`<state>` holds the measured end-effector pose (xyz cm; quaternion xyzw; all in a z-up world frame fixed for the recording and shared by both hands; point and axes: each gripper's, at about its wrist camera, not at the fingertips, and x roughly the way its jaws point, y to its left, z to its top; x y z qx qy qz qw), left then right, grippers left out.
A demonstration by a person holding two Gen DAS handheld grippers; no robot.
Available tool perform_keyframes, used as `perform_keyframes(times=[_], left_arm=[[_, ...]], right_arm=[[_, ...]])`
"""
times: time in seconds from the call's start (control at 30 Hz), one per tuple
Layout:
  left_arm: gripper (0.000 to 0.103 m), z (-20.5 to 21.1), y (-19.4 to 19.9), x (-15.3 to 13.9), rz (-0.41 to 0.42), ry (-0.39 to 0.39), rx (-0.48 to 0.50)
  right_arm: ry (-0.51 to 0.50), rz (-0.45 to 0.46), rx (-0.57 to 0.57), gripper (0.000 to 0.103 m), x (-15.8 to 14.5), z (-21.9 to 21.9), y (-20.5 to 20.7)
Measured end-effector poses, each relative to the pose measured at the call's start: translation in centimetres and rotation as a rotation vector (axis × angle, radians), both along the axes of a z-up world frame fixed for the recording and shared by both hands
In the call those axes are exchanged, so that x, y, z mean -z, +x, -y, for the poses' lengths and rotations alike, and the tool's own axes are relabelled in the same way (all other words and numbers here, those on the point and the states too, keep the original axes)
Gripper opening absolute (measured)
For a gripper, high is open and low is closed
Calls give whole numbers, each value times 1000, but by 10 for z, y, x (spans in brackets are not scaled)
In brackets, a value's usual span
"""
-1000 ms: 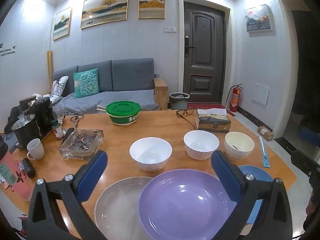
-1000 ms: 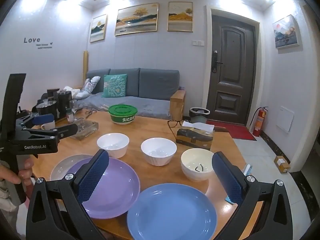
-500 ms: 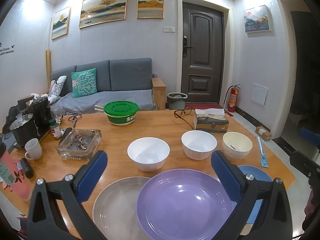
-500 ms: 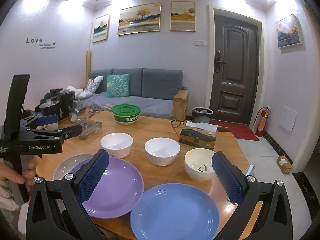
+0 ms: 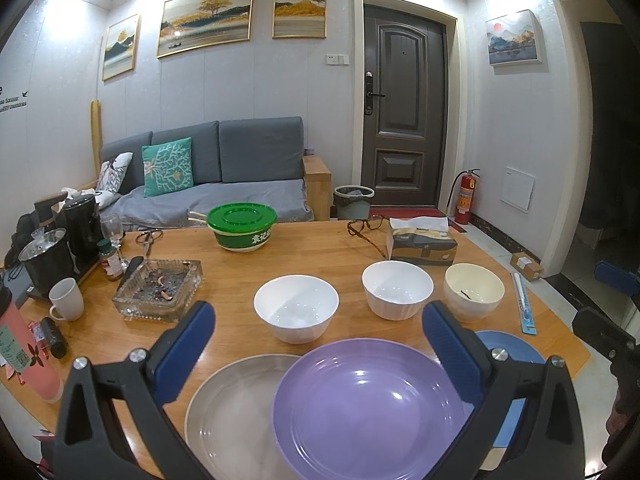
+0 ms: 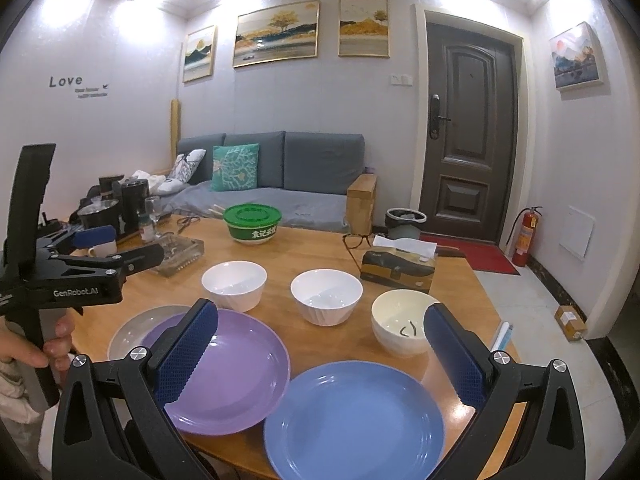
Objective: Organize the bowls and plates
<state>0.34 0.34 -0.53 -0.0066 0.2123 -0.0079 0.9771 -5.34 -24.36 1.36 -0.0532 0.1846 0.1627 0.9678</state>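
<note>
— Along the near table [image 5: 312, 248] edge, what lies where?

— Three plates in a row. Grey plate [image 5: 232, 412] at the left, purple plate [image 5: 372, 404] in the middle with its rim lapping over the grey one, blue plate [image 6: 352, 412] at the right, just beside the purple. Behind them stand three bowls, well apart from each other: two white bowls [image 6: 234, 280] [image 6: 326, 296] and a cream bowl [image 6: 400, 326] with something small and dark inside.

— And the grippers?

— Left gripper [image 5: 318, 340] is spread wide, holding nothing, hanging above the purple plate, which sits straight ahead between its fingers. Right gripper [image 6: 320, 344] is likewise spread and empty, with the blue plate directly below and ahead.

— So which takes what?

— My guess: the left is nearer purple and grey, the right nearer blue and the cream bowl. Plates are round, so there is no long axis to line up with; what matters is the rim. The near rim of each plate faces its own gripper, so a low, forward approach to pinch that edge looks the likely move.

— Any risk?

— Purple rests on grey; lifting it could drag the grey one.
</note>
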Motion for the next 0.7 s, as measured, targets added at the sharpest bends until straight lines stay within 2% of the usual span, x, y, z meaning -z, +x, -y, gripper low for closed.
perform_keyframes(times=[0.7], left_arm=[[103,4,0,-3,2,0,7]], right_arm=[[-4,-12,8,102,5,2,5]])
